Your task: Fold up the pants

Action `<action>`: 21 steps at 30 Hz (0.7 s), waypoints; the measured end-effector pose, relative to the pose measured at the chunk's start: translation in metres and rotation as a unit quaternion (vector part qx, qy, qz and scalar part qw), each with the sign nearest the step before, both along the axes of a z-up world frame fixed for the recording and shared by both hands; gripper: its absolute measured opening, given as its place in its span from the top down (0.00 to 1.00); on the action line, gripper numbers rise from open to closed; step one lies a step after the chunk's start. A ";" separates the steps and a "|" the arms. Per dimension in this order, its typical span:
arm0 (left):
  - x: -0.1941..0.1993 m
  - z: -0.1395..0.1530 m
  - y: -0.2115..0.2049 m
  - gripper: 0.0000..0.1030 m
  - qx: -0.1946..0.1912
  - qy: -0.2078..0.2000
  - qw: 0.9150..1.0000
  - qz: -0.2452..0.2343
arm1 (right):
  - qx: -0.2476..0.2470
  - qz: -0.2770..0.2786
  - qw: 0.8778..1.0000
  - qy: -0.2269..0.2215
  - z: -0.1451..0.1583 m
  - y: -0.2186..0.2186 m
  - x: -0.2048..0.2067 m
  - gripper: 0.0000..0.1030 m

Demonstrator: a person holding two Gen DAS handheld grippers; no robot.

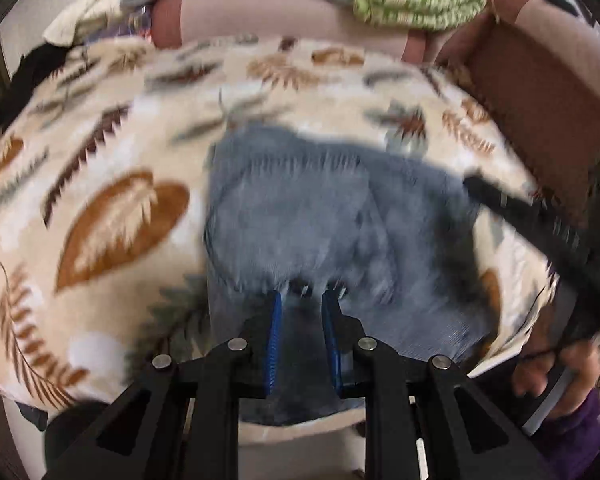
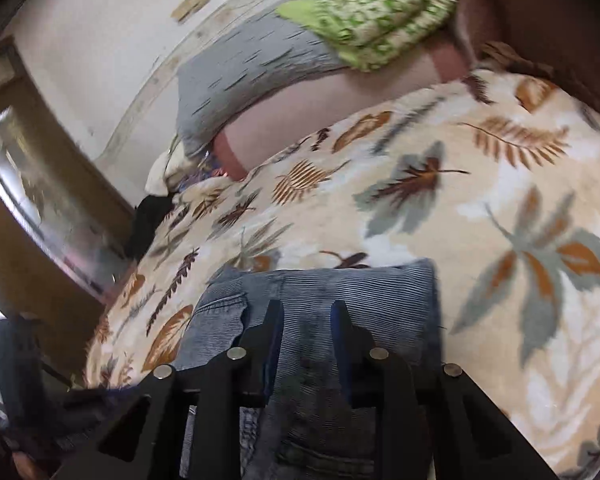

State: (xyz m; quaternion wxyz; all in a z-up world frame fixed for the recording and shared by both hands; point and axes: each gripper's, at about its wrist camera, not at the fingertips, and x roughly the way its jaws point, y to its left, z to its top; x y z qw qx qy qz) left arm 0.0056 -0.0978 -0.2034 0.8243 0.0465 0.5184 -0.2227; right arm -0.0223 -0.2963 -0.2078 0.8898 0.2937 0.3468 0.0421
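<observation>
Blue-grey denim pants (image 1: 320,216) lie folded in a compact block on a leaf-patterned blanket (image 1: 112,208). My left gripper (image 1: 302,298) hovers over the near edge of the pants, jaws apart, nothing clearly between the blue pads. The right gripper's arm (image 1: 540,232) crosses the right side of that view. In the right wrist view the pants (image 2: 340,292) lie under my right gripper (image 2: 306,308), whose jaws stand apart over the ribbed denim, empty. Both views are motion-blurred.
The blanket (image 2: 460,184) covers a bed or couch with a pinkish-brown backrest (image 1: 280,12). A grey cushion (image 2: 252,68) and a green patterned cloth (image 2: 372,20) lie on the backrest. A wooden mirror frame (image 2: 52,208) stands at left.
</observation>
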 end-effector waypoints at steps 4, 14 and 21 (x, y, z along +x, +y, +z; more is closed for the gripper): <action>-0.004 -0.020 0.002 0.80 0.004 0.002 1.000 0.000 | -0.016 -0.001 0.999 0.038 -0.014 0.012 0.023 0.74; -0.006 -0.034 -0.009 0.78 0.026 -0.028 0.999 -0.004 | -0.052 -0.001 0.994 0.099 -0.041 0.015 0.062 0.72; -0.001 -0.016 0.006 0.67 0.001 0.010 1.000 0.021 | -0.013 0.008 0.997 0.072 -0.029 0.006 0.047 0.61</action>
